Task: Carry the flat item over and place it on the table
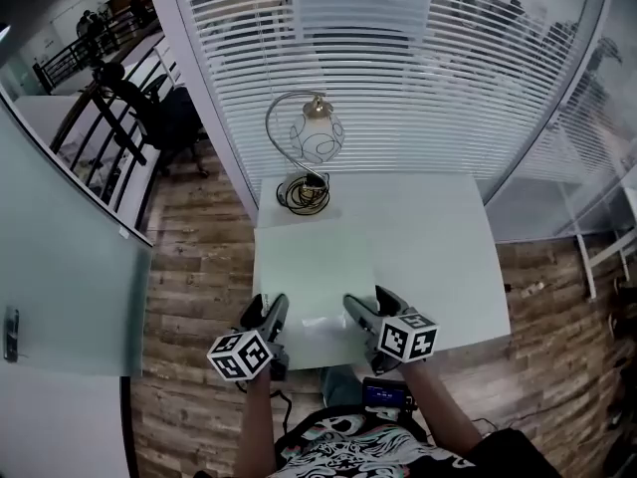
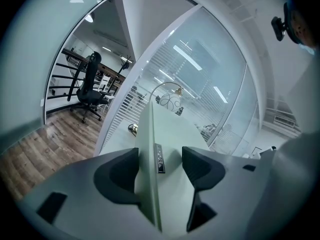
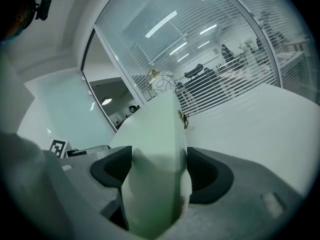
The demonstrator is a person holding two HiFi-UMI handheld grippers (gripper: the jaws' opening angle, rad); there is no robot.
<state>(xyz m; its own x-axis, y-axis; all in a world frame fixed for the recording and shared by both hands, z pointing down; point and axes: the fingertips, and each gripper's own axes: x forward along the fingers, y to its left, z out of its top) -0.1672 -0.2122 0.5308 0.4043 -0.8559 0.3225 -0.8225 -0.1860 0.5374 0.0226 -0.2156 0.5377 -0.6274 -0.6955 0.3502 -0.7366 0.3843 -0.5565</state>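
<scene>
A thin, flat, pale green-white panel [image 1: 314, 267] lies over the left part of the white table [image 1: 438, 257], its near edge past the table's front edge. My left gripper [image 1: 271, 312] is at the panel's near left corner. In the left gripper view the panel [image 2: 147, 154] stands edge-on between the jaws, against the left pad, with a clear gap to the right pad [image 2: 200, 166]; that gripper [image 2: 160, 166] is open. My right gripper [image 1: 370, 312] is at the near right corner. In the right gripper view the panel [image 3: 155, 149] fills the gap and this gripper [image 3: 159, 171] is shut on it.
A curved-arm lamp with a glass globe [image 1: 317, 137] stands at the table's far left corner, with a coiled cable [image 1: 307, 195] at its base, just beyond the panel. A glass wall with blinds [image 1: 418, 58] runs behind the table. Wood floor [image 1: 194, 267] lies to the left.
</scene>
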